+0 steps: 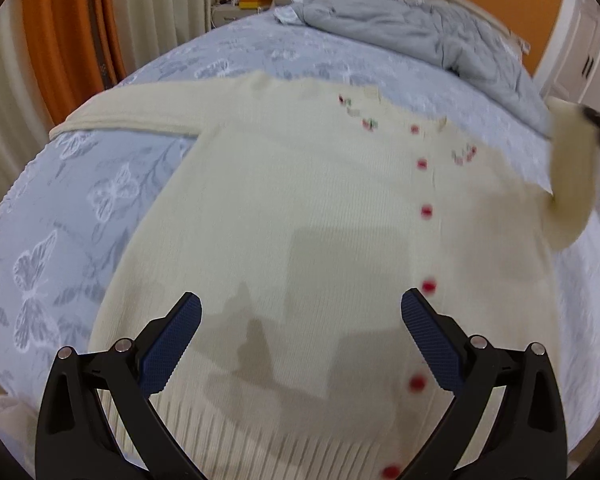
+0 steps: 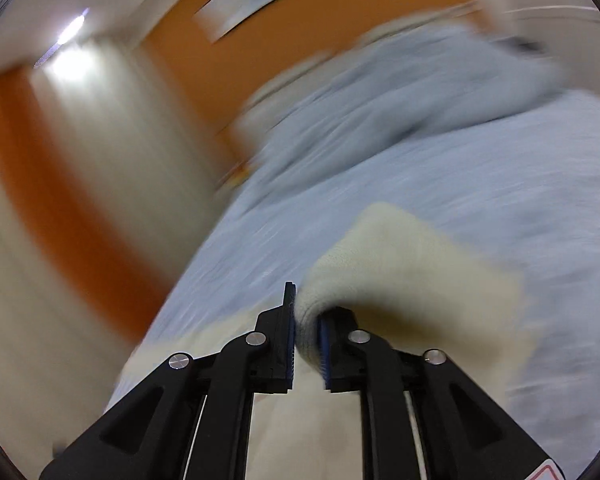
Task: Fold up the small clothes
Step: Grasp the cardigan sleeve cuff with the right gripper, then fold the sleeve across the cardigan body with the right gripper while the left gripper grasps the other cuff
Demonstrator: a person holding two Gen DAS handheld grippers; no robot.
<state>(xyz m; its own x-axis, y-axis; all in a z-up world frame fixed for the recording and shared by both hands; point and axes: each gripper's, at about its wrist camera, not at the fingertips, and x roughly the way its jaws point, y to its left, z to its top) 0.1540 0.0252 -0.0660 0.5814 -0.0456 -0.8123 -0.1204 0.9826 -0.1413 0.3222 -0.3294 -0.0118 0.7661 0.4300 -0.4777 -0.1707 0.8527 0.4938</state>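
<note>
Blue-padded left tongs (image 1: 301,340) hang spread wide over the hem of the cardigan (image 1: 300,220), gripping nothing. It is a cream knit with a row of red buttons (image 1: 427,211) down the front, and it lies flat, face up, on the bed (image 1: 80,200), collar toward the far end. One sleeve (image 1: 132,114) stretches out straight over the blue butterfly cover. A crumpled grey quilt (image 1: 412,28) sits heaped near the headboard, well apart from the cardigan.

On the other side, the right tongs (image 2: 306,332) are clenched on the cuff end of the other sleeve (image 2: 404,276), which is raised off the bed; the left view shows it (image 1: 572,184) lifted at the cardigan's far edge. Both views are blurred there, so the right side looks to be mid-swing.

Judging by this, the step in hand is the first sleeve fold: bringing the raised sleeve in across the chest. The next move calls for laying it flat over the button row without dragging the body out of shape, then letting go. The left tongs seem placed to do the same with the outstretched sleeve, or to pin the hem while the fold lands.

No containers appear in either view.
</note>
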